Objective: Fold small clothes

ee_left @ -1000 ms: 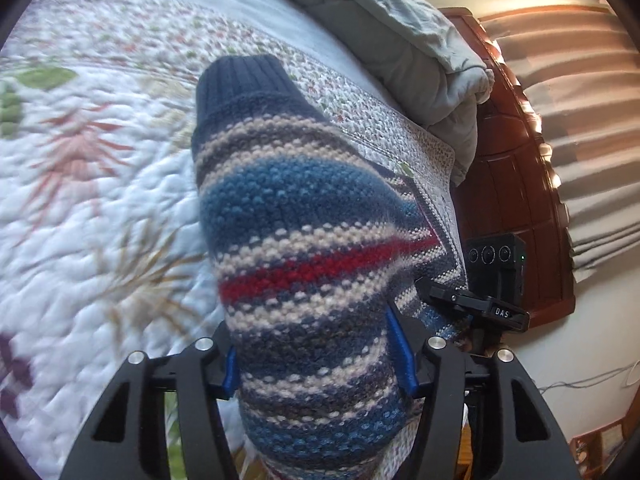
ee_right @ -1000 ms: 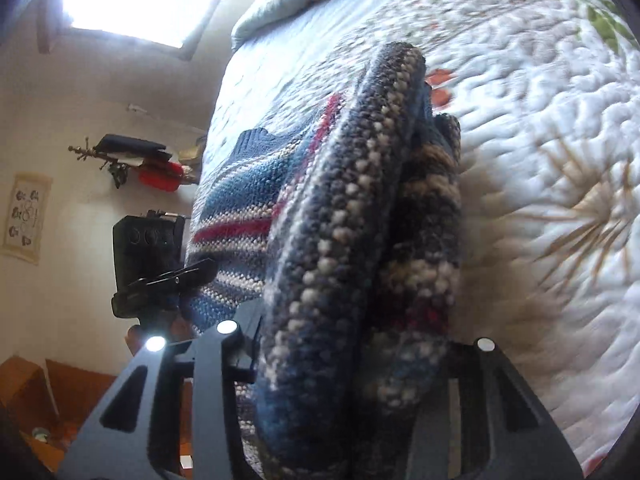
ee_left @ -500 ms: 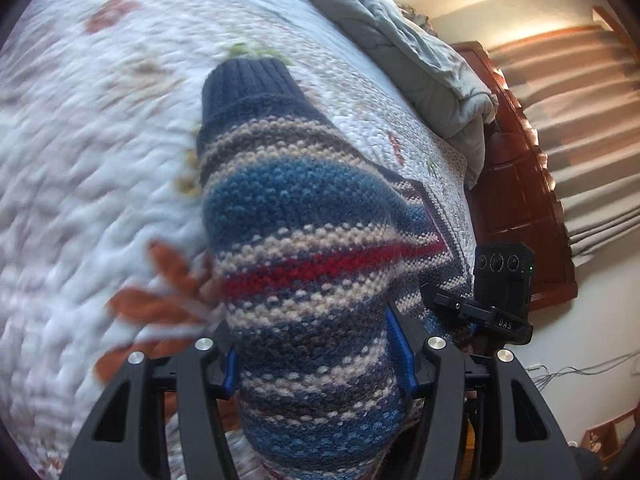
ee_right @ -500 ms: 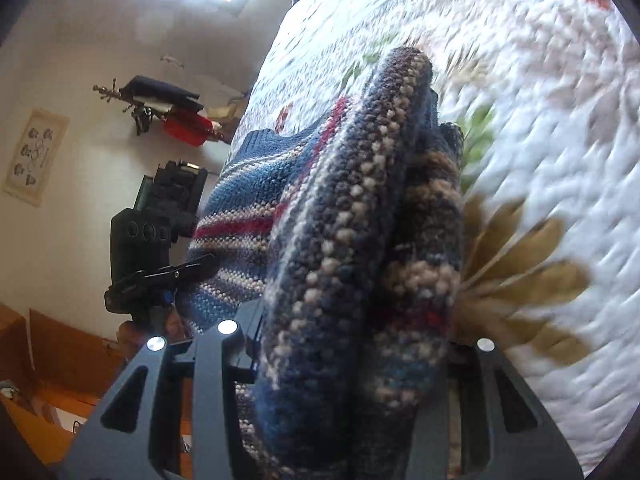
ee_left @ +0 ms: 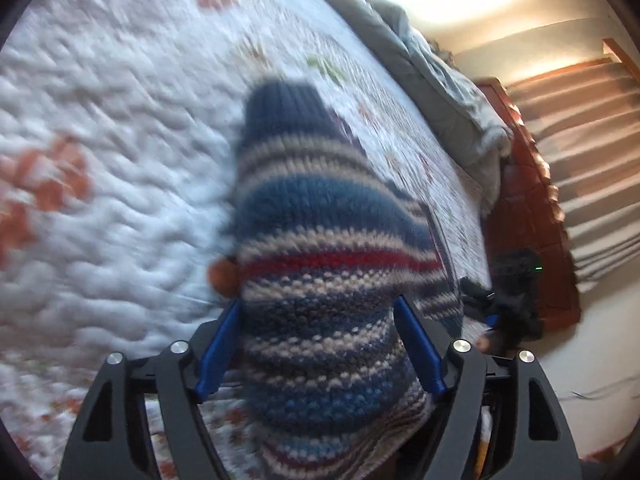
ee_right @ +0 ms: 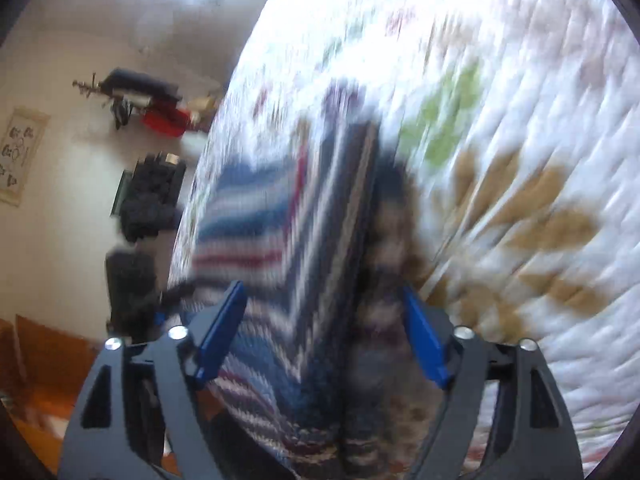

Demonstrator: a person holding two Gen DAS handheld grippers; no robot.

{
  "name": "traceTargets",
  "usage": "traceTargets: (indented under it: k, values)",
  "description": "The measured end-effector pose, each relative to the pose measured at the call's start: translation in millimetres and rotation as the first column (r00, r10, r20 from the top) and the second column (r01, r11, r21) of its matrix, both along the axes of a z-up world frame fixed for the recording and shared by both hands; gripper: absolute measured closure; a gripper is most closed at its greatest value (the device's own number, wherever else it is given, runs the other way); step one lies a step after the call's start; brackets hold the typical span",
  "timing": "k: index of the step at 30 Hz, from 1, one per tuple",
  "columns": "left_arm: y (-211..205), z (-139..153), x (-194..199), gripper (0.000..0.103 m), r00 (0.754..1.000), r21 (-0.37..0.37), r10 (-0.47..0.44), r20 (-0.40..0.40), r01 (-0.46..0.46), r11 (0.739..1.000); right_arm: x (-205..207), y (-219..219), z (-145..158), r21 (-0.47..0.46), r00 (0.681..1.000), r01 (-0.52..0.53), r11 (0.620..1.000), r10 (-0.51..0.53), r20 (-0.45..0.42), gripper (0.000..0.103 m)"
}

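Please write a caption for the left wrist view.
Left gripper clamps a striped knit sweater above a quilted bedspread.

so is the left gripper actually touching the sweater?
Touching. Left wrist view: the left gripper has its blue pads pressed into both sides of the striped sweater, no gap.

A small knitted sweater [ee_left: 320,248], striped in blue, cream, navy and one red band, hangs bunched above the bed. Its dark ribbed cuff points away. It looks doubled over, though blur hides the folds.
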State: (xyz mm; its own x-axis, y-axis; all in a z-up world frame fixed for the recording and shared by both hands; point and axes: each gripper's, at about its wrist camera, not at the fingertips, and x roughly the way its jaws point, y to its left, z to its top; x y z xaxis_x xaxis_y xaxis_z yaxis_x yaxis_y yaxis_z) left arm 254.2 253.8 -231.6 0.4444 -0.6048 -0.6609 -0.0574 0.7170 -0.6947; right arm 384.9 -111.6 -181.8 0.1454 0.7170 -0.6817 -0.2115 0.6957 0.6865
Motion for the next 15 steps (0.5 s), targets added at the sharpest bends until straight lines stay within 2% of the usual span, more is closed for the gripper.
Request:
traceTargets:
  k: [1,3,5,6,7,8,9,11,13,14,15]
  values:
    - [7,11,-9,0.023,0.999,0.001,0.032,0.042,-0.032,0.999,9,-1,9,-0.002,1.0,0.015,1.0,-0.015,0.013,0.023]
    - [15,29,-30,0.022,0.99,-0.043,0.08,0.118,-0.076,0.996,27,5,12,0.011,1.0,0.008,1.0,-0.008,-0.012,0.023]
    - [11,39,-48,0.022,0.981,-0.076,0.089,0.173,-0.077,0.994,48,24,5,0.005,0.999,-0.015,1.0,0.015,-0.045,0.028]
    - [7,42,-55,0.022,0.978,-0.084,0.082,0.194,-0.067,0.994,54,16,-4,-0.006,0.998,-0.019,1.0,0.018,-0.061,0.035]
    - [2,43,-62,0.022,0.975,-0.088,0.069,0.211,-0.052,0.995,60,18,-13,-0.02,0.997,-0.028,0.999,0.026,-0.074,0.062]
    - [-4,43,-67,0.022,0.972,-0.083,0.06,0.227,-0.042,0.996,64,24,-12,-0.053,0.998,-0.03,0.998,0.028,-0.05,0.082]
    - [-7,42,-72,0.022,0.97,-0.085,0.06,0.237,-0.041,0.996,66,19,-8,-0.071,0.999,-0.037,0.997,0.035,-0.016,0.093]
    - [-14,34,-78,0.022,0.969,-0.127,0.065,0.237,-0.035,0.991,57,20,19,-0.054,0.991,-0.028,0.998,0.035,0.132,0.094]
    - [-13,23,-79,0.022,0.972,-0.155,0.084,0.221,-0.05,0.987,44,0,33,-0.031,0.968,0.006,1.0,0.002,0.252,0.094]
    - [-14,19,-77,0.022,0.973,-0.168,0.093,0.209,-0.058,0.984,46,-5,28,-0.036,0.968,0.052,0.998,-0.041,0.249,0.094]
    - [-13,12,-78,0.022,0.974,-0.189,0.115,0.194,-0.078,0.979,53,-15,14,-0.05,0.976,0.083,0.995,-0.072,0.206,0.094]
